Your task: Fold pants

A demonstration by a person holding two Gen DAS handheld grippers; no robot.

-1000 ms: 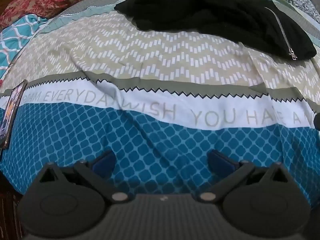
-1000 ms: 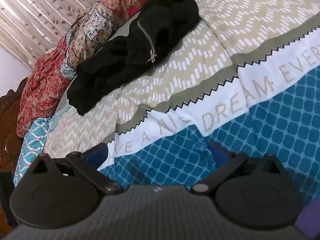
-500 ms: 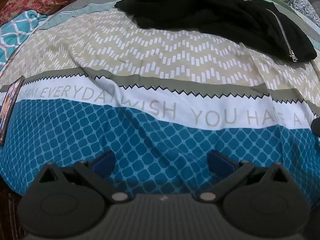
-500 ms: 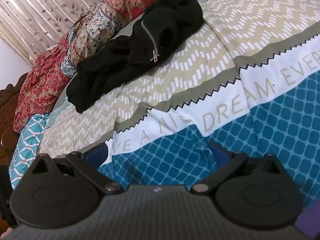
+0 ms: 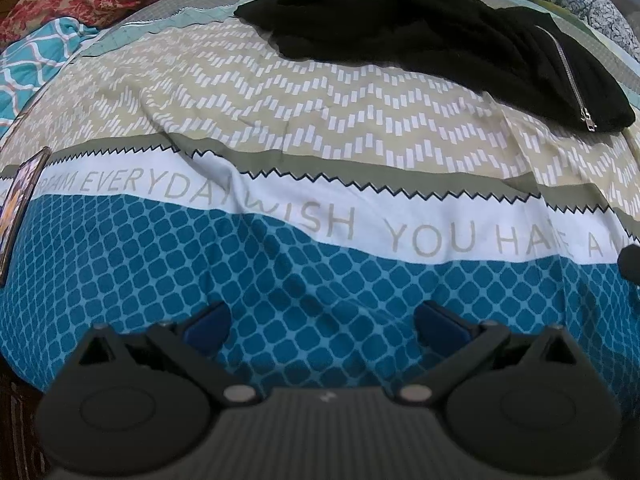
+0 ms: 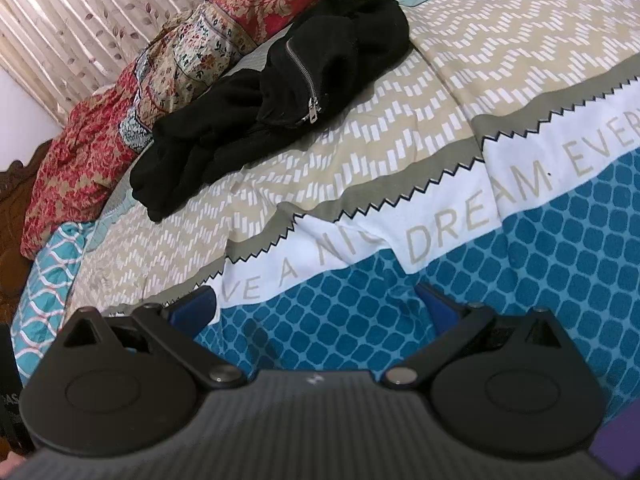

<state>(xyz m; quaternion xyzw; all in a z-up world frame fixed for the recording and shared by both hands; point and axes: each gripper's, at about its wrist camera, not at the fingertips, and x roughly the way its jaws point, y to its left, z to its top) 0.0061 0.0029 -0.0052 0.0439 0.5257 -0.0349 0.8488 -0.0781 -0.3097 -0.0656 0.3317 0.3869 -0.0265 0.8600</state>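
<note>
We have the bedspread [image 5: 320, 264] filling both views: a blue lattice band along the near edge, a white band of grey lettering behind it, then a beige zigzag band running toward the far edge. Along that far edge lies a row of red floral cushions [image 6: 92, 152], with a pleated leaf-print curtain [image 6: 80, 20] behind them in the right wrist view. The black pants [image 5: 420, 36] sit crumpled in a heap on the beige band near the far edge, toward the far right corner as our left wrist camera sees them, their silver zipper [image 5: 572, 80] exposed; in the right wrist view the same heap [image 6: 260, 116] lies just in front of the cushions. A teal patterned cloth [image 5: 32, 60] bunches at the left edge of the bed. A phone [image 5: 18, 208] rests at the left edge on the white band. Our left gripper [image 5: 320, 320] hovers over the blue band, fingers spread apart and holding nothing. Our right gripper [image 6: 316, 308] is likewise spread wide over the blue band, well apart from the pants.
</note>
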